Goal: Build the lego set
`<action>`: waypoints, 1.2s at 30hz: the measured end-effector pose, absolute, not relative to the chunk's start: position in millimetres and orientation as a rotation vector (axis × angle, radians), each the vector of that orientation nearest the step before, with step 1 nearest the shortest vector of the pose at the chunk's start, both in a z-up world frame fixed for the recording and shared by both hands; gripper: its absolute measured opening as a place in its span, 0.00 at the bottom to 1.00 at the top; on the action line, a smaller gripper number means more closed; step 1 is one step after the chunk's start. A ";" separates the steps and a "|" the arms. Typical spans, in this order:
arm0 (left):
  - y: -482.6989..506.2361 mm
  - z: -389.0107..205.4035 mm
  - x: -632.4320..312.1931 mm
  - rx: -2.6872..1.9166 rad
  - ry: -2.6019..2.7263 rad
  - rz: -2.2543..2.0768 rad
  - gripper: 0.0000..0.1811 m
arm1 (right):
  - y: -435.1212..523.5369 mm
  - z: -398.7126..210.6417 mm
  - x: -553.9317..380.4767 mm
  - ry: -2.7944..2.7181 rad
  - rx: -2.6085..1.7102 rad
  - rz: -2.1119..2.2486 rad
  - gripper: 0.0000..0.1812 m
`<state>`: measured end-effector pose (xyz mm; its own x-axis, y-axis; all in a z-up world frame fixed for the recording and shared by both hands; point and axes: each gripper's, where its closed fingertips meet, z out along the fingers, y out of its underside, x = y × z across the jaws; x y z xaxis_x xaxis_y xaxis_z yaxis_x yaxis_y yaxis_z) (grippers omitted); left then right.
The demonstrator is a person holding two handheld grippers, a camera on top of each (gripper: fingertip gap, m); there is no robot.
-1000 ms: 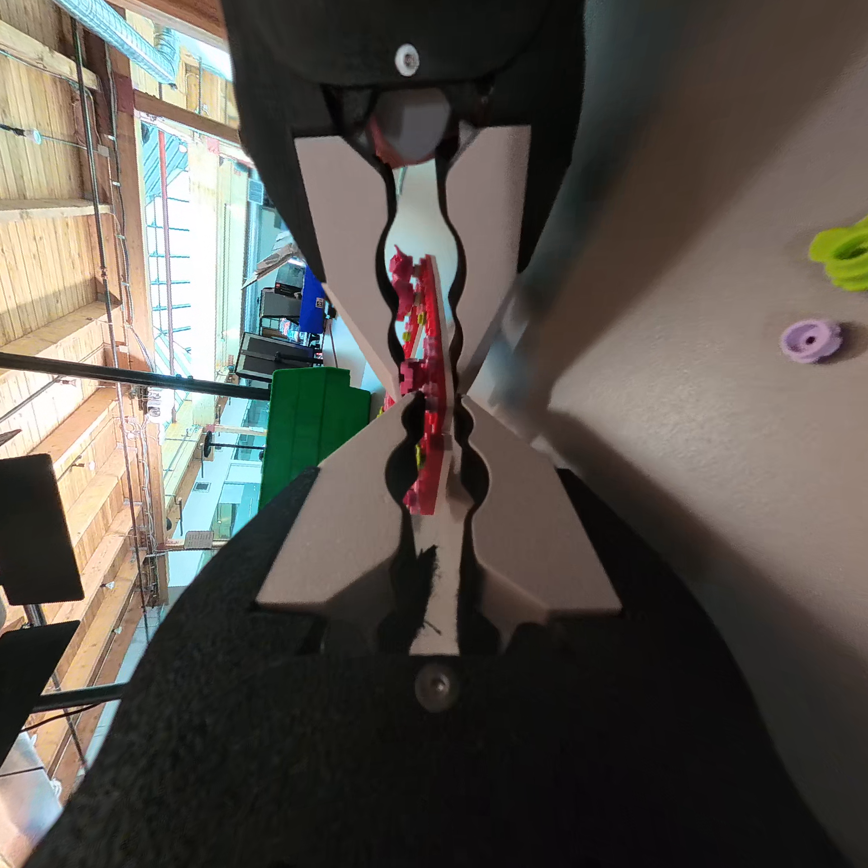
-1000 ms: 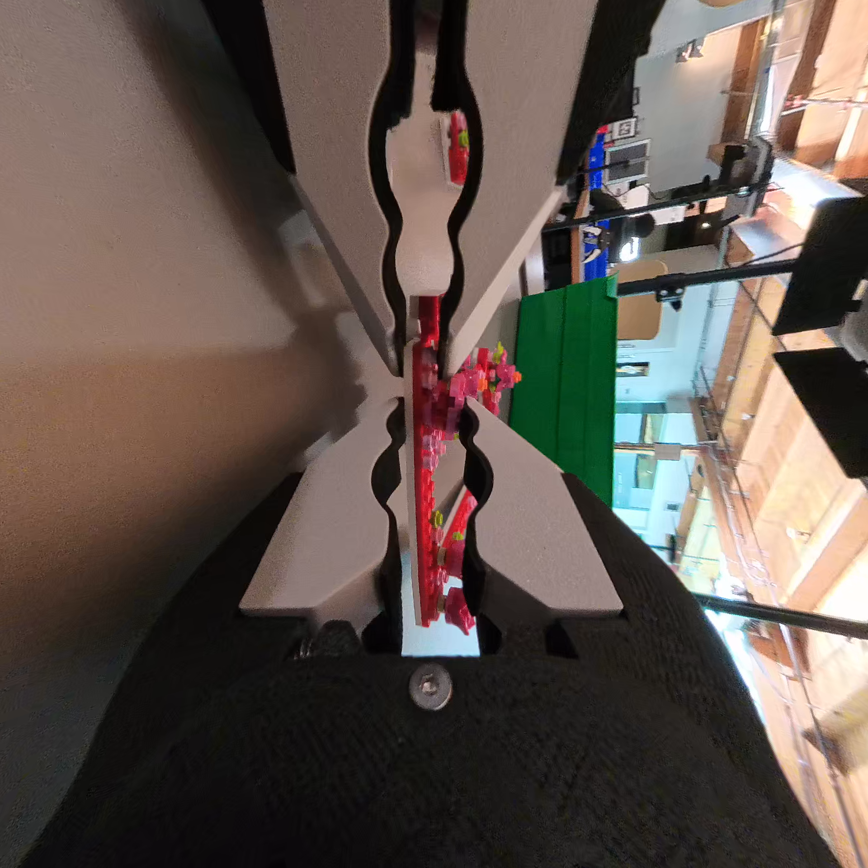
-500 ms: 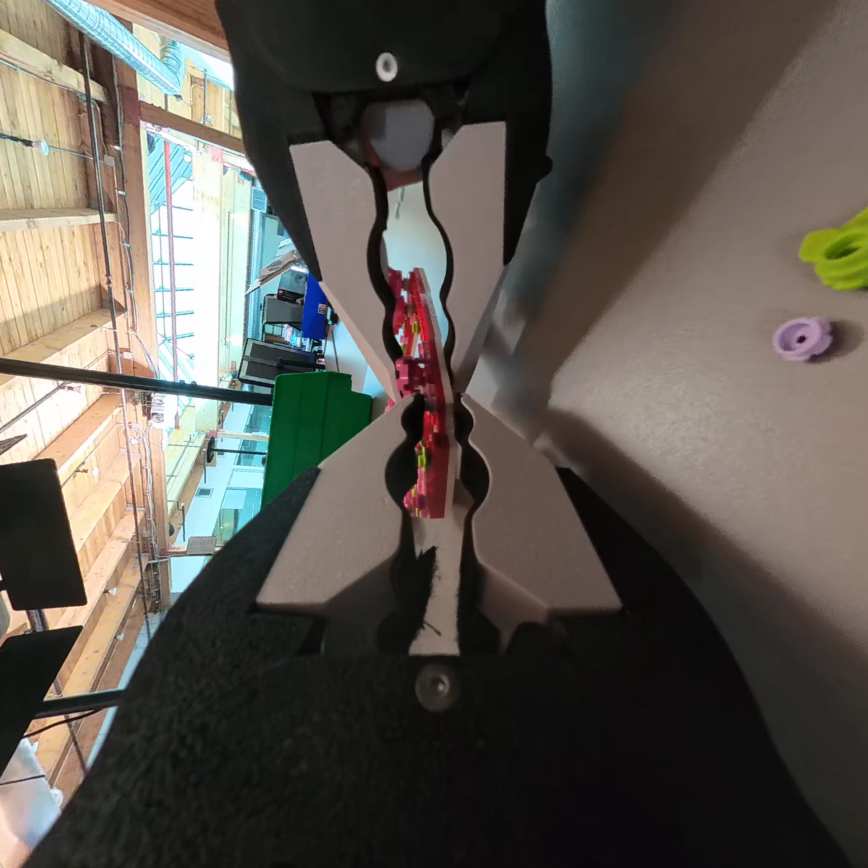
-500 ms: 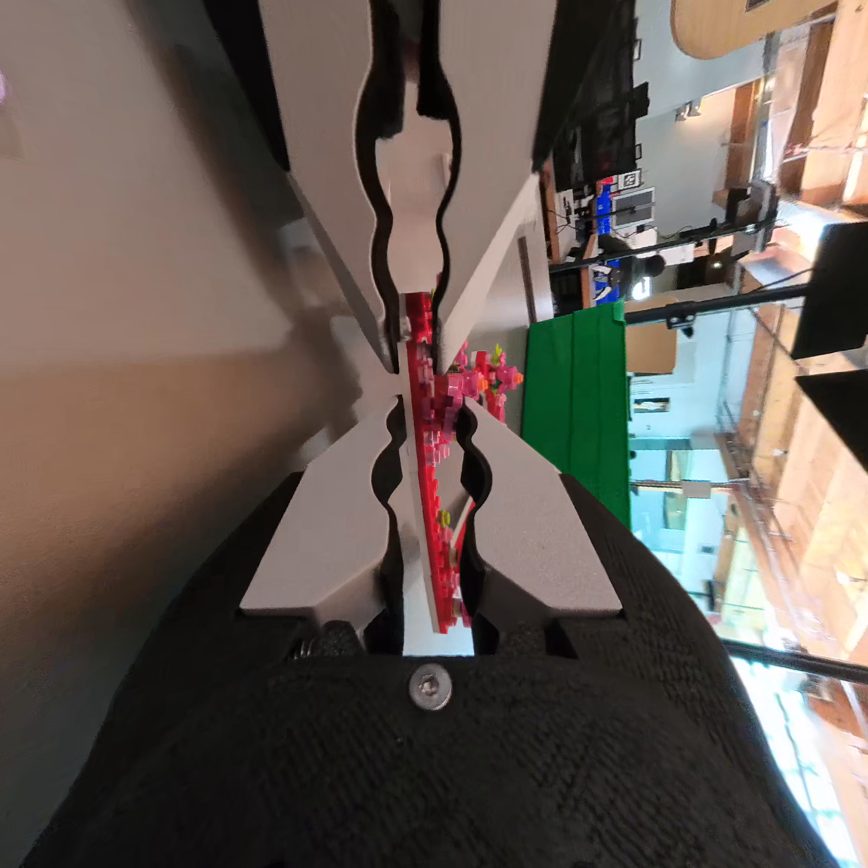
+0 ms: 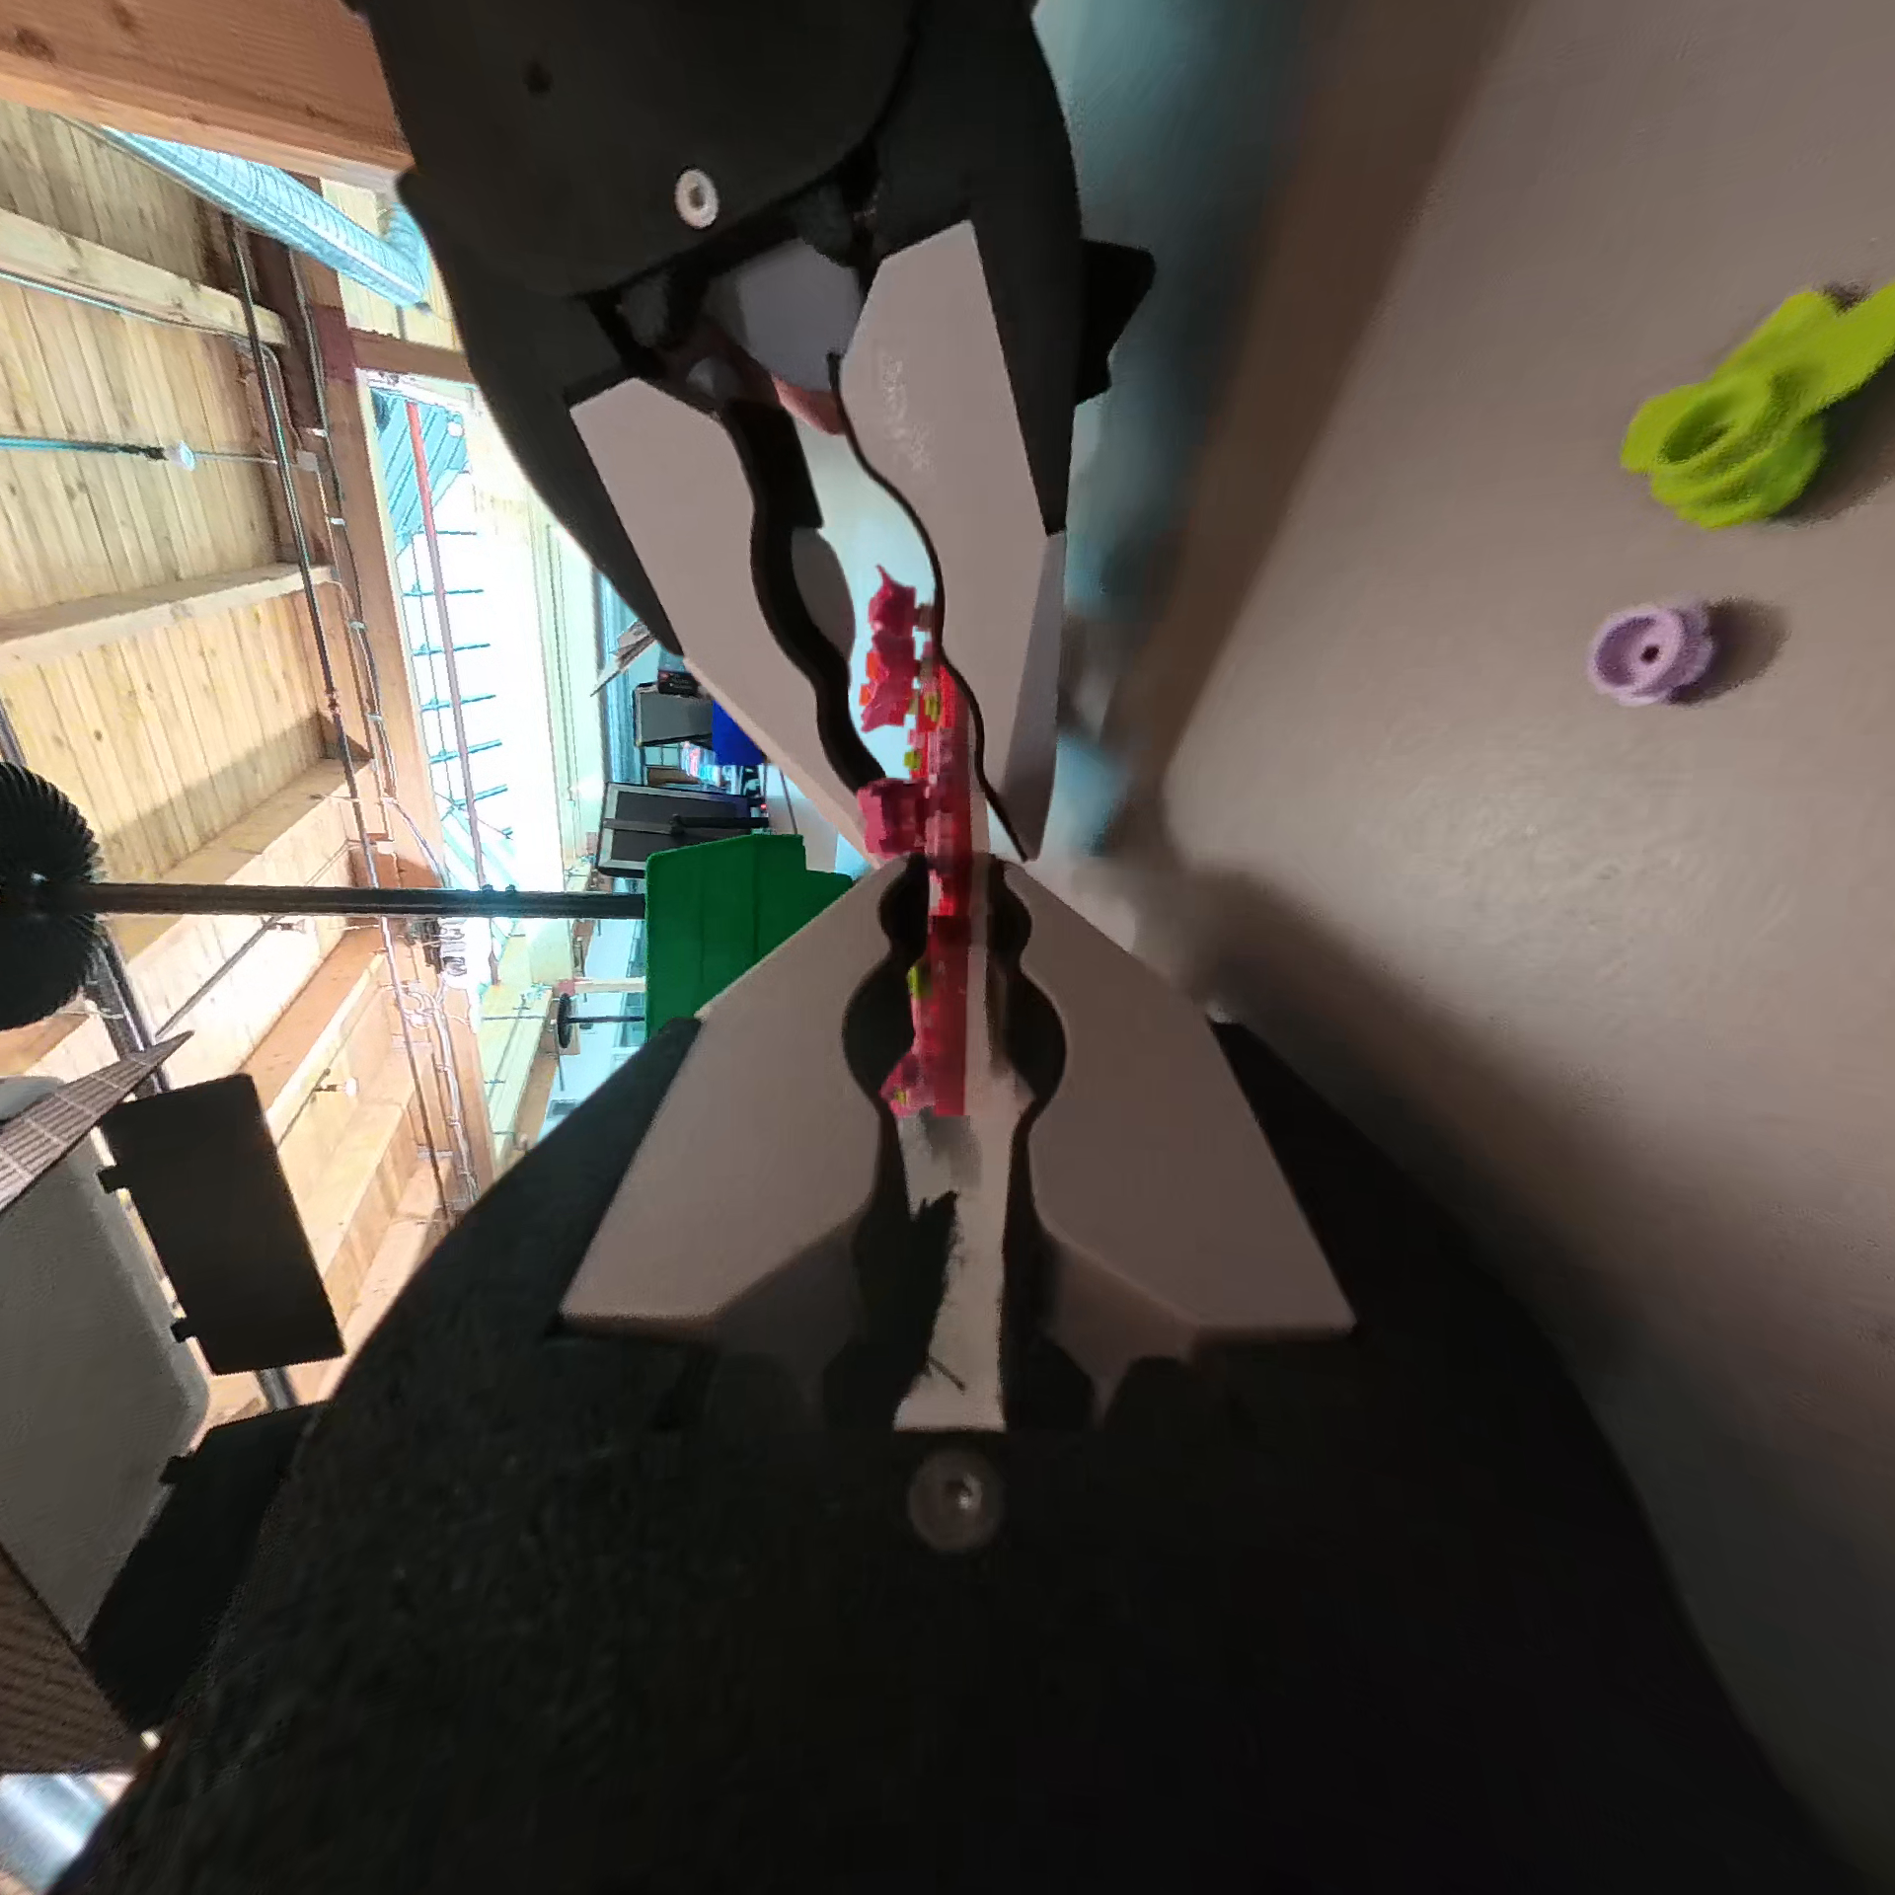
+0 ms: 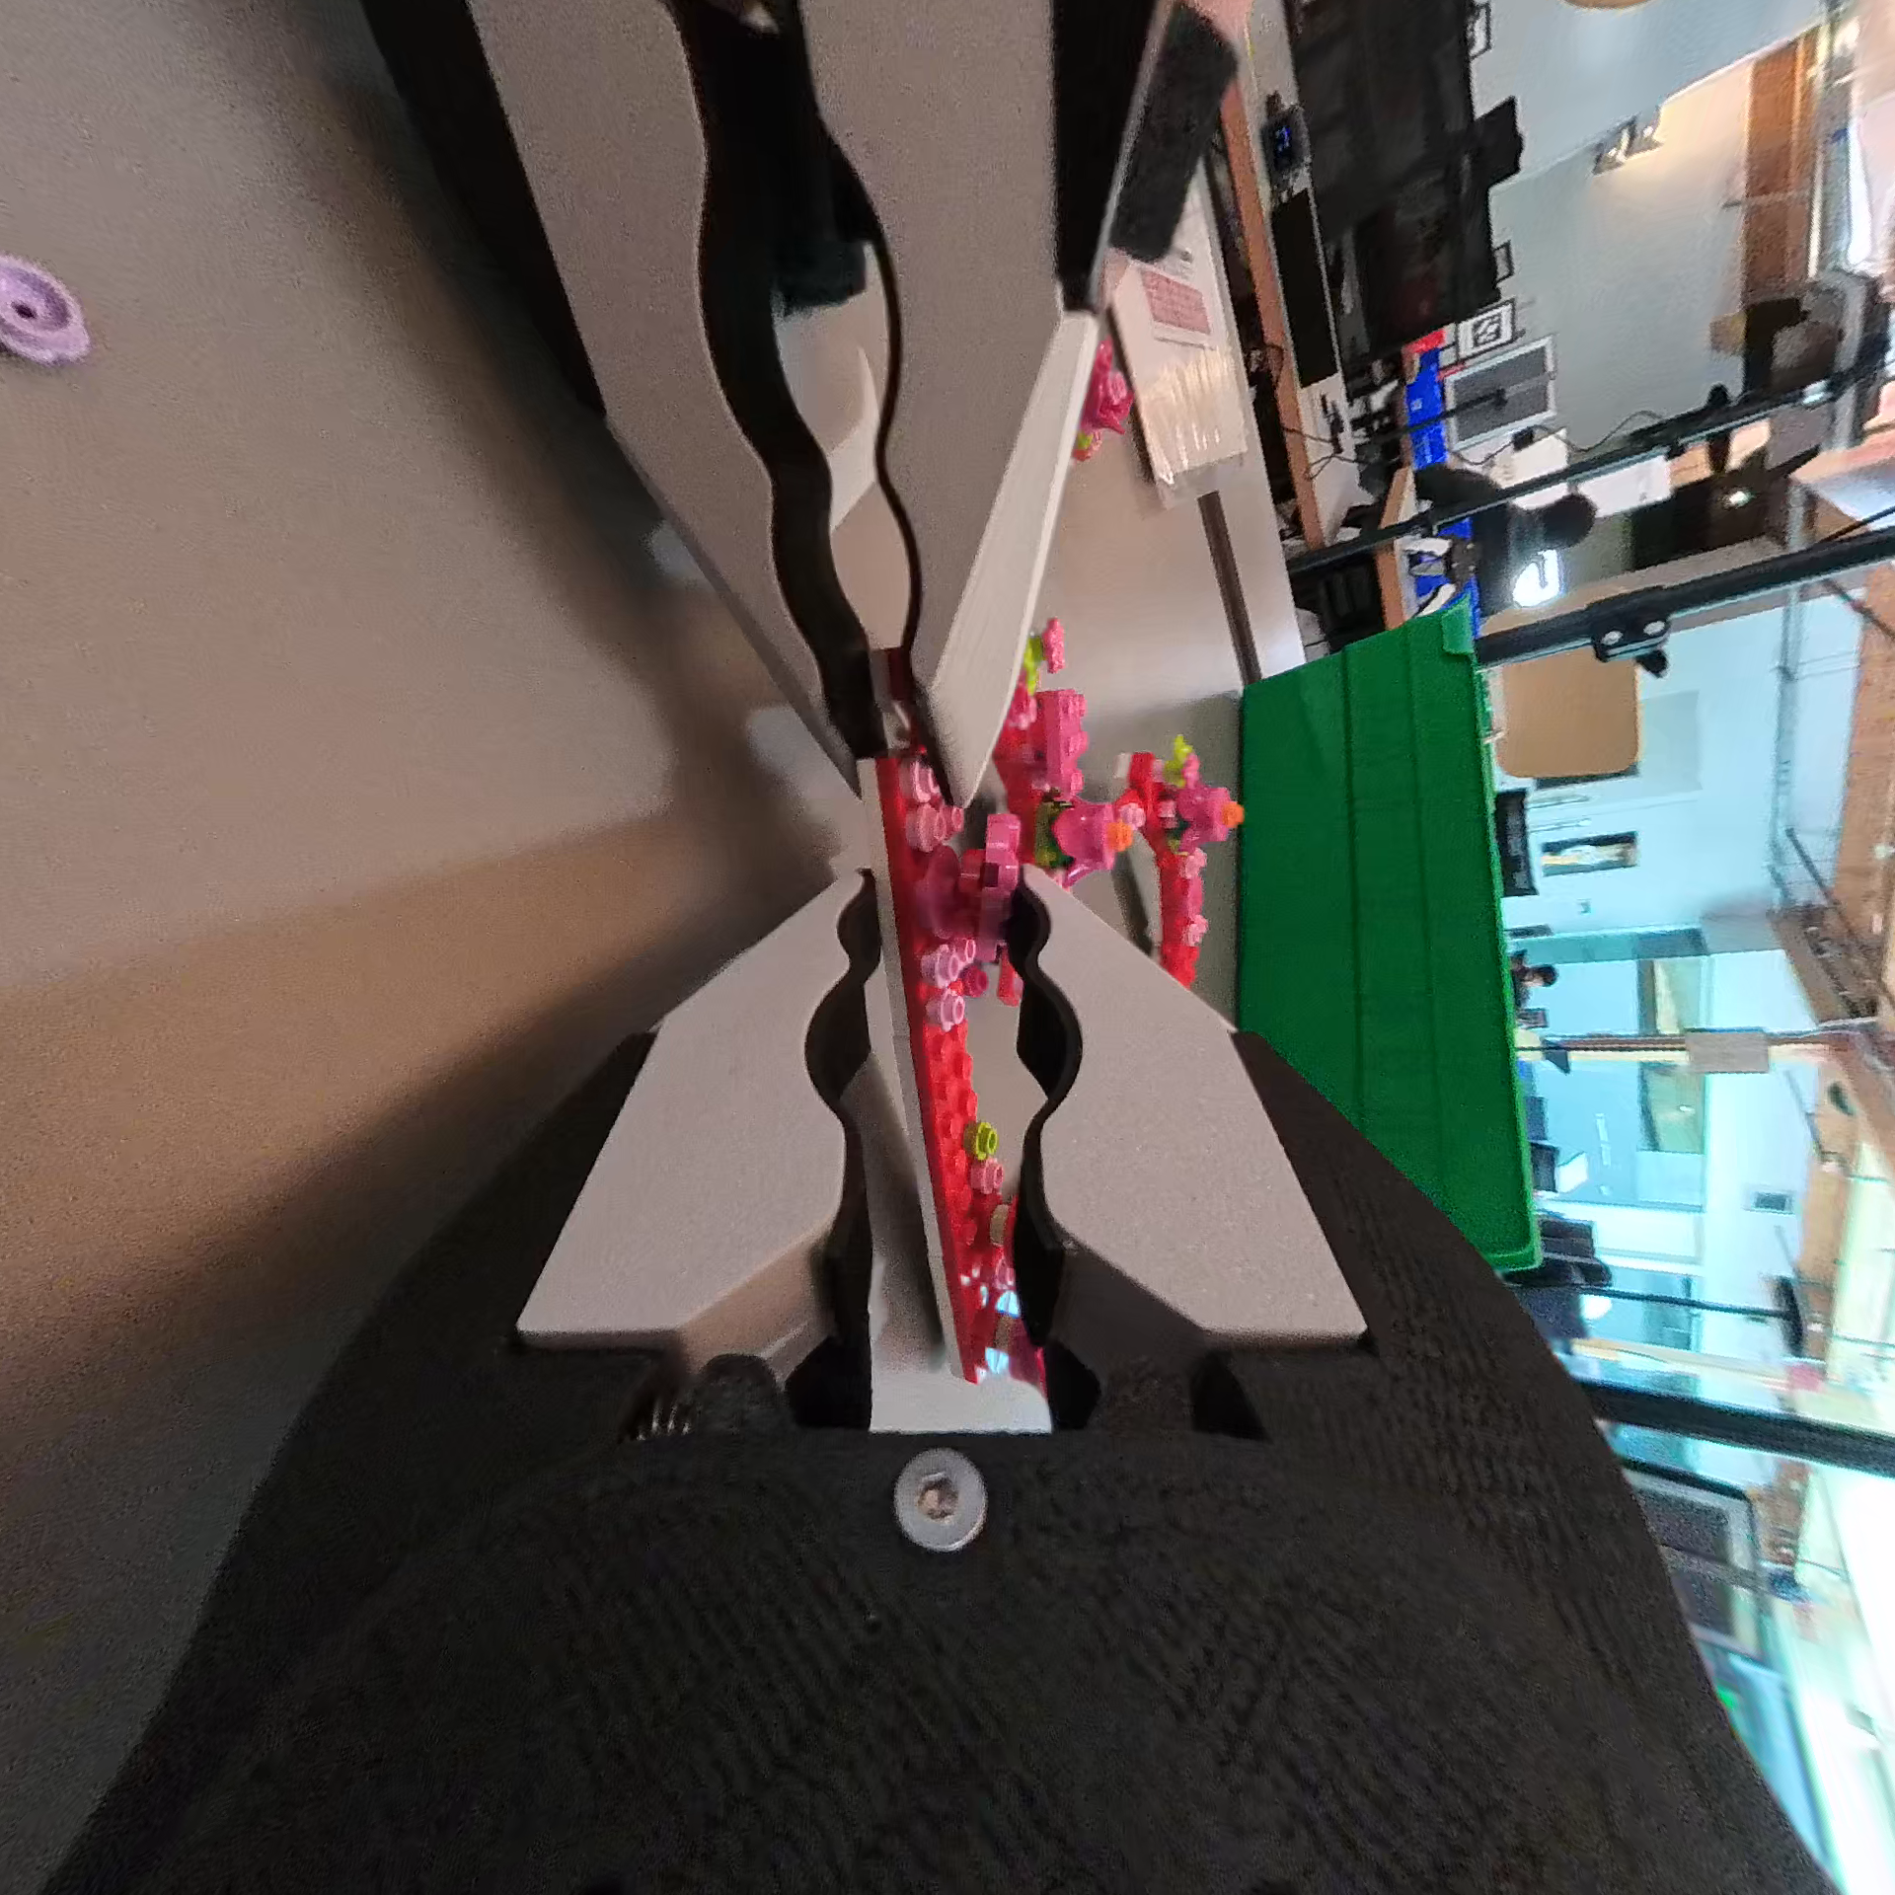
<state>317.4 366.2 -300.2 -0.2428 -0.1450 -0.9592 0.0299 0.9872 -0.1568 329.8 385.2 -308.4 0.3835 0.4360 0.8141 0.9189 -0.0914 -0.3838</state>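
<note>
Edgewise, both claws clamp the red lego plate (image 6: 949, 1118); left claw (image 5: 949, 867) view is motion-blurred.

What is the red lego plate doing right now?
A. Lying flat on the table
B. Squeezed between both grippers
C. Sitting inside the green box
B: the red lego plate stands on edge off the table, pinched by the right gripper at one end and the left gripper at the other.

A workshop-style lab: timber-plank walls (image 5: 154, 636) and beams, an exposed silver duct (image 5: 297, 220), black rig poles (image 6: 1600, 605), stacked monitors (image 6: 1384, 215) on cluttered desks, a green folding panel (image 6: 1374, 943), and a grey worktable (image 5: 1538, 923).
</note>
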 end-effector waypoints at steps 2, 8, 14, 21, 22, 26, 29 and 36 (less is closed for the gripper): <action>366.8 -300.1 318.0 -0.088 1.810 -0.156 0.04 | 385.4 -309.0 329.7 -1.188 -1.711 -0.615 0.13; 367.0 -300.9 318.3 -0.112 1.821 -0.179 0.04 | 385.7 -309.2 329.6 -1.205 -1.686 -0.610 0.13; 365.5 -300.0 319.3 -0.140 1.827 -0.209 0.05 | 384.1 -308.0 329.8 -1.213 -1.682 -0.573 0.13; 363.0 -300.6 320.2 -0.156 1.836 -0.229 0.04 | 380.4 -306.9 328.8 -1.267 -1.612 -0.562 0.13; 363.0 -301.0 320.2 -0.155 1.837 -0.228 0.04 | 380.3 -307.1 328.9 -1.282 -1.594 -0.581 0.13; 362.6 -301.3 320.3 -0.159 1.840 -0.233 0.04 | 379.1 -305.9 329.5 -1.342 -1.492 -0.656 0.12; 362.9 -300.7 320.1 -0.167 1.839 -0.243 0.05 | 378.4 -303.7 329.8 -1.373 -1.422 -0.721 0.12; 361.7 -303.4 320.0 -0.162 1.850 -0.237 0.04 | 378.7 -306.5 329.5 -1.400 -1.379 -0.828 0.12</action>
